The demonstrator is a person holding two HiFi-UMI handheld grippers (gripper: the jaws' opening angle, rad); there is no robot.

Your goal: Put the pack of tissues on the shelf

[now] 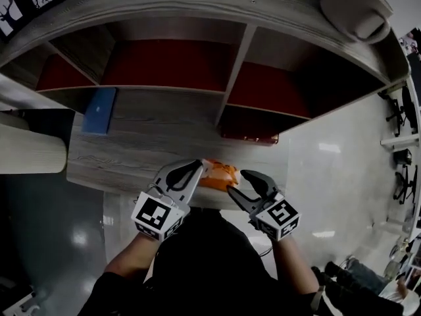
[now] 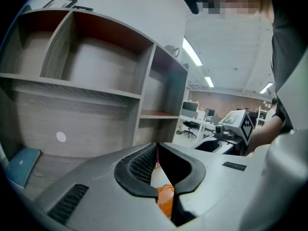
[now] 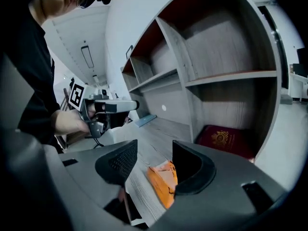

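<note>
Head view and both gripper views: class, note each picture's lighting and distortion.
Head view: the shelf bows into arcs, glare spots the floor. Left gripper view: dark corners, ceiling lights blow out. Right gripper view: the tissue pack looks sharp, edges darken.

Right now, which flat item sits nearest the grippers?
The orange tissue pack, at the front edge between left gripper and right gripper. The blue notebook lies far left; the red booklet sits in a shelf compartment.

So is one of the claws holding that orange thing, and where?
Nothing is held. The orange plastic pack of tissues lies loose on the grey wooden surface; the right claw is open at it, the left claw shut, apparently empty.
</note>
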